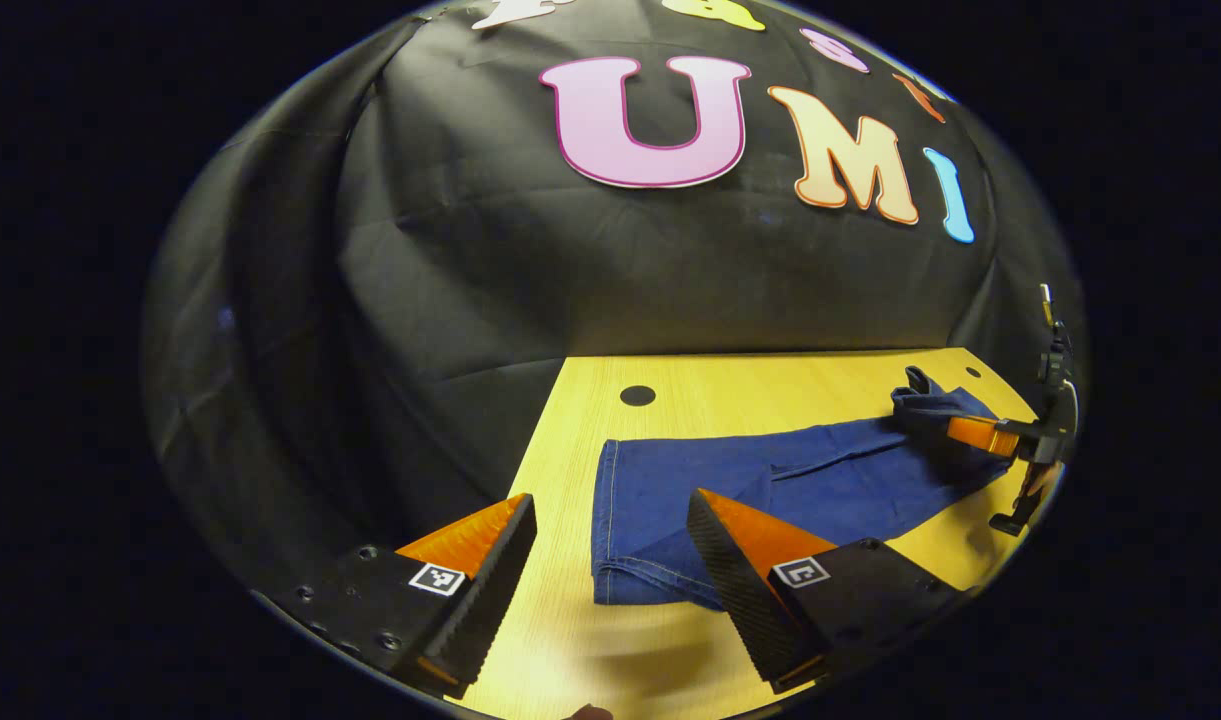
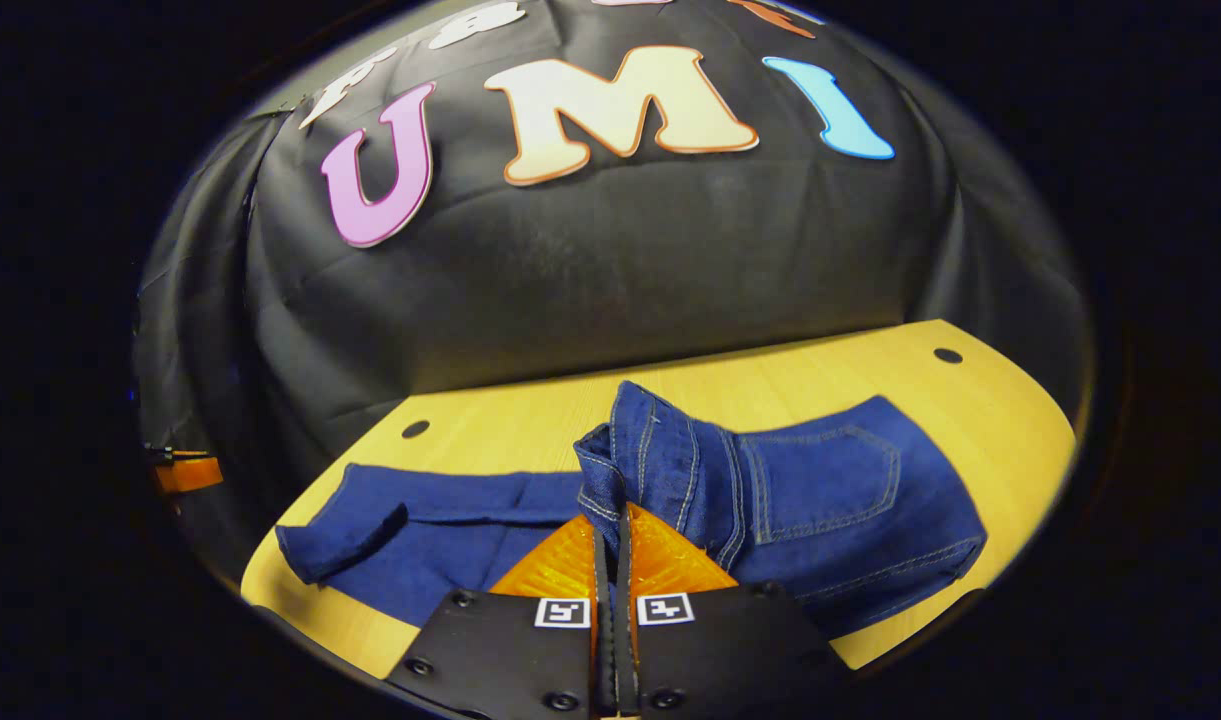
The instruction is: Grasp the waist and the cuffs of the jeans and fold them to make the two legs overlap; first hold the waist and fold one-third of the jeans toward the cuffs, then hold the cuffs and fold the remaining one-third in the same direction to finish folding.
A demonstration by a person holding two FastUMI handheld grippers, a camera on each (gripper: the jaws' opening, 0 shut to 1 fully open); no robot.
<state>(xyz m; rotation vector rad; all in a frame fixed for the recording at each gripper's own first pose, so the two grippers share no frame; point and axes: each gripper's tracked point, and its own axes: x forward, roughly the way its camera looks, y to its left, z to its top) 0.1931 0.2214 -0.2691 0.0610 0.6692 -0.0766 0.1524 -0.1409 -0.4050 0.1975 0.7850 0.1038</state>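
Observation:
Dark blue jeans [image 1: 820, 470] lie along the wooden table [image 1: 730, 385], the legs overlapped. Their cuffs [image 1: 620, 560] are nearest in the left gripper view. My left gripper [image 1: 612, 500] is open just in front of the cuffs, nothing between its fingers. At the far right of that view my right gripper [image 1: 1010, 435] holds the raised waist [image 1: 920, 400]. In the right gripper view my right gripper [image 2: 610, 515] is shut on the waistband [image 2: 610, 460], which stands lifted and bunched. A back pocket [image 2: 830, 490] faces up beside it. The legs run left to a turned-over cuff [image 2: 340, 535].
The table [image 2: 530, 420] has round dark holes [image 1: 637, 395] [image 2: 947, 355] near its back edge. Black cloth walls it in behind and at the left. Bare wood lies between the jeans and the back edge. An orange finger of my left gripper [image 2: 185, 472] peeks in at far left.

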